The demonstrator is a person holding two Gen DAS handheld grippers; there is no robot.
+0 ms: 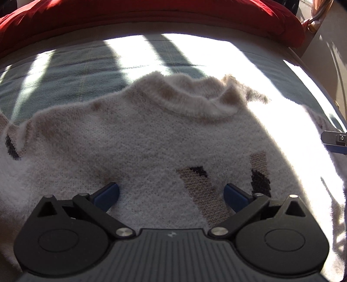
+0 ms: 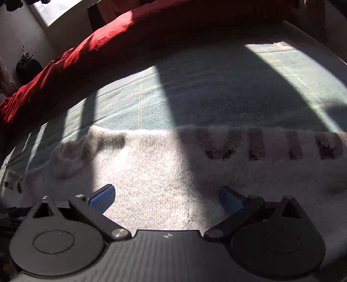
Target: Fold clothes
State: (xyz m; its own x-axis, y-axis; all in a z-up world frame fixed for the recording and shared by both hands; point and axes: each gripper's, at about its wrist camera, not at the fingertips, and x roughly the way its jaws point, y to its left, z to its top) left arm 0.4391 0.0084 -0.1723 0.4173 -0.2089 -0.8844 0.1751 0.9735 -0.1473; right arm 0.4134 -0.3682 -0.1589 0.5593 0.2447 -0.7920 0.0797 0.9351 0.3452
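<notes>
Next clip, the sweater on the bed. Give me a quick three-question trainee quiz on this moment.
1. True or false: the left gripper is clamped on the sweater's collar.
2. What lies along the far side of the bed? A) red blanket B) blue towel C) black coat
3. Fill in: both grippers' jaws stand ____ above the white sweater.

Key: 1 false, it is open, short of the collar. 2 A, the red blanket. 3 open; the right gripper too.

Cream sweater with tan-and-black motifs, teal plaid bedcover, red blanket
</notes>
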